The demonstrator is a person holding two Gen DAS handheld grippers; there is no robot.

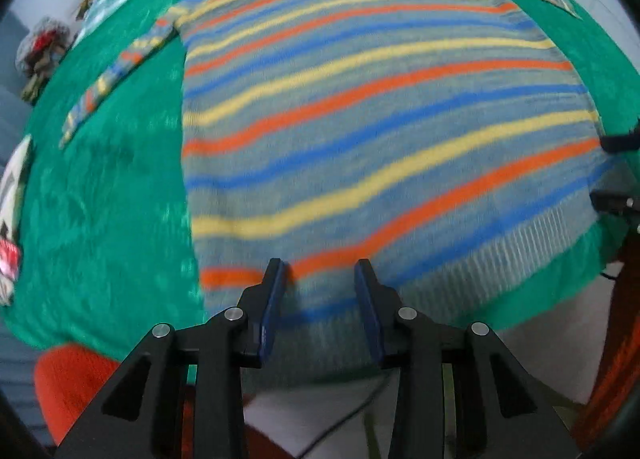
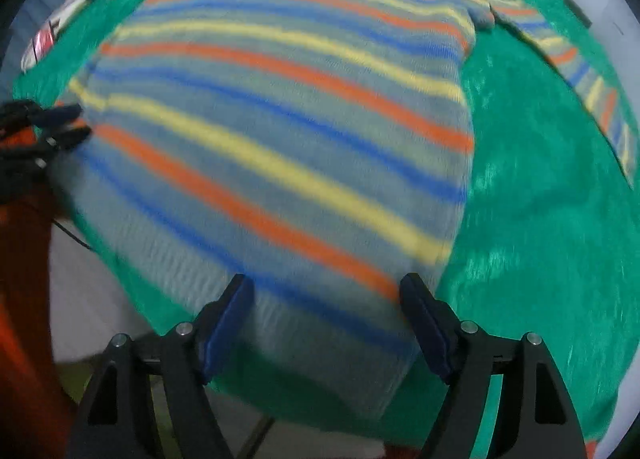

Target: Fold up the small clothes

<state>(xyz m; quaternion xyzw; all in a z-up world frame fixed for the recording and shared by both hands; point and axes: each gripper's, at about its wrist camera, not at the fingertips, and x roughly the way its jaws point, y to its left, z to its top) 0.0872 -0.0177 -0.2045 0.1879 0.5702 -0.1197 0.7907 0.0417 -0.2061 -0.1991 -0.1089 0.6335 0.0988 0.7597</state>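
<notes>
- On the far left of your left wrist view, a white printed item [image 1: 14, 187] lay at the edge of the green fuzzy cloth [image 1: 112, 195] covering the table; I couldn't tell what it was.
- One long sleeve [image 1: 116, 71] of the grey knit sweater with orange, yellow and blue stripes [image 1: 380, 107] angled out to the left, flat on the green cloth.
- The sweater lay spread flat, ribbed hem [image 1: 500, 259] towards you at the near table edge.
- Your left gripper [image 1: 320, 279] hovered at the hem's left portion, black fingers with blue pads parted, nothing between them. Contact with the knit was too blurred to judge.
- At that view's right edge, your right gripper showed by the hem's other corner.
- In the right wrist view, your right gripper [image 2: 326, 295] sat over the hem's right corner, fingers wide apart and empty.
- The other sleeve [image 2: 580, 75] stretched away rightward across the green cloth.
</notes>
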